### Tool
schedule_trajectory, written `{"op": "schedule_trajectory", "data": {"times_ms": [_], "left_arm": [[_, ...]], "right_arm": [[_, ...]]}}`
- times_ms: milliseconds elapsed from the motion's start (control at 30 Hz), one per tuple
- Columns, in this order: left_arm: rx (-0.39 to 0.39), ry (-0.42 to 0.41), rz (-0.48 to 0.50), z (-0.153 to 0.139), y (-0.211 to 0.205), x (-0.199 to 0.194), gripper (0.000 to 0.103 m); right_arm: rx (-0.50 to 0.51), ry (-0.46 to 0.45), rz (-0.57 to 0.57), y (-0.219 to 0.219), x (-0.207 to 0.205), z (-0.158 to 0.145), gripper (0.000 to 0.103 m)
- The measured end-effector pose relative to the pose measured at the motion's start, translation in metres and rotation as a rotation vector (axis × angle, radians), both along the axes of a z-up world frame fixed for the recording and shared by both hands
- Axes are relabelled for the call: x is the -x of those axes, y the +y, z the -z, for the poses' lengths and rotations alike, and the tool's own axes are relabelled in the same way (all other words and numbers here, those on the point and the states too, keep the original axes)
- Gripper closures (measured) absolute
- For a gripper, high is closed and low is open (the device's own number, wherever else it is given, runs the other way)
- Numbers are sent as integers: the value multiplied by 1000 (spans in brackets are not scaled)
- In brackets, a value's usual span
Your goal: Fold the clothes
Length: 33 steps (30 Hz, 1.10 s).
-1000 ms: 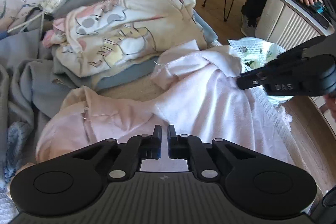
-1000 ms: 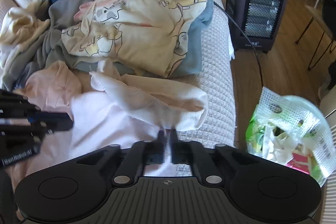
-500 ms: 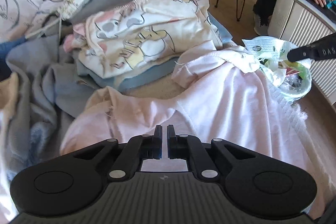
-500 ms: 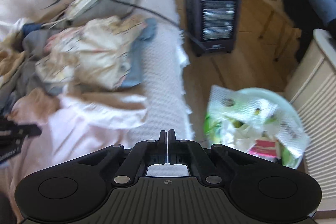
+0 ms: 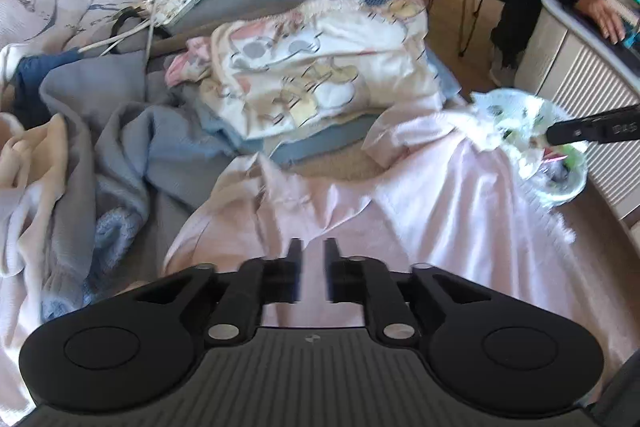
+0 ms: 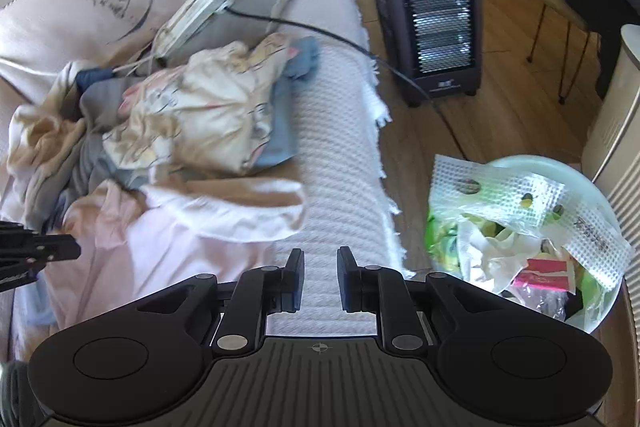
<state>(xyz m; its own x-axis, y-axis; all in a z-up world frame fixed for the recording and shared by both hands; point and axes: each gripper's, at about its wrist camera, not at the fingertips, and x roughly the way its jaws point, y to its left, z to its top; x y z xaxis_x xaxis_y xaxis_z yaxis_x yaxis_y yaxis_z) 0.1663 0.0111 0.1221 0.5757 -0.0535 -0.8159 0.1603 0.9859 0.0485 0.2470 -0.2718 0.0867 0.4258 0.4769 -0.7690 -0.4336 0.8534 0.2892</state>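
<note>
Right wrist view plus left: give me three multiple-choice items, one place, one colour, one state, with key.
1. Where is the round bin of crumpled wrappers?
A. on the floor beside the sofa
B. on the sofa
C. on the heater

2. Colour of the fleece garment spread in front of the left gripper?
A. navy
B. pale pink
C. green

3. Right gripper jaws?
A. clamped on cloth
B. apart, nothing between
C. holding a cable

Key: 1 A, wood floor surrounds it. 2 B, pink pile shows. 3 B, a clear gap; they have just been opening.

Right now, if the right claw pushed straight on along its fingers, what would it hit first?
Most likely the white knitted cover on the sofa edge, which shows between the open right claw; depth is hard to judge.
</note>
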Motion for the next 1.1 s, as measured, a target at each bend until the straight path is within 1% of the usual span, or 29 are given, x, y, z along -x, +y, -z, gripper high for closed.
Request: {"op": "schedule_trajectory", "data": {"times_ms": [33, 67, 100, 133, 167, 200, 267, 333, 367, 433, 467, 500, 533, 567, 600, 633, 667, 700, 767, 867, 933, 967, 1033, 1100], "left_arm": [[17, -9, 11, 0, -3, -4, 67], [33, -18, 23, -1, -7, -9, 63], [50, -26, 37, 0, -12, -13, 63], [67, -34, 53, 2, -18, -18, 61], [84, -42, 69, 3, -24, -23, 59], [95, -45, 87, 6, -30, -28, 58], [110, -47, 127, 14, -44, -38, 59], [79, -35, 145, 23, -55, -45, 60], [65, -31, 153, 27, -60, -47, 62], [71, -25, 169, 31, -64, -49, 74], [83, -20, 178, 32, -64, -50, 87], [95, -12, 182, 33, -64, -51, 94], [101, -8, 185, 32, -63, -50, 94], [103, -7, 190, 31, -62, -50, 96], [94, -8, 197, 30, -61, -48, 97], [80, -9, 206, 28, -60, -47, 97], [73, -12, 206, 26, -59, -45, 98], [70, -14, 203, 23, -56, -43, 98], [66, -25, 196, 18, -52, -39, 98], [93, -71, 186, 6, -46, -32, 95], [64, -90, 165, 3, -46, -31, 94], [39, -95, 156, 4, -48, -31, 87], [23, -75, 134, 11, -48, -34, 77], [12, -44, 111, 18, -46, -37, 77]], "right_arm": [[2, -5, -5, -1, -4, 2, 84], [6, -11, -18, 2, -6, 2, 81], [7, -18, -27, 6, -10, 3, 77], [7, -26, -35, 10, -14, 4, 64], [8, -33, -43, 15, -18, 5, 57], [8, -40, -51, 19, -22, 6, 57], [-26, -49, -56, 25, -32, 8, 57], [-65, -51, -90, 36, -42, 6, 57], [-53, -47, -130, 45, -46, 7, 57], [-11, -33, -201, 63, -52, 12, 57], [20, -23, -231, 71, -54, 16, 57], [50, -14, -261, 80, -56, 20, 57], [81, -4, -292, 88, -58, 24, 58], [111, 6, -321, 96, -60, 28, 60], [126, 18, -318, 100, -58, 32, 63], [137, 3, -302, 101, -55, 30, 76], [134, 7, -280, 97, -54, 26, 102], [132, 10, -257, 94, -53, 22, 101], [125, -39, -202, 78, -48, 5, 101], [86, -80, -81, 40, -38, -28, 101], [83, -124, 2, 13, -26, -47, 101], [89, -121, 50, 0, -21, -53, 101], [80, -118, 96, -19, -20, -57, 101], [153, -107, 132, -28, -19, -46, 99]]}}
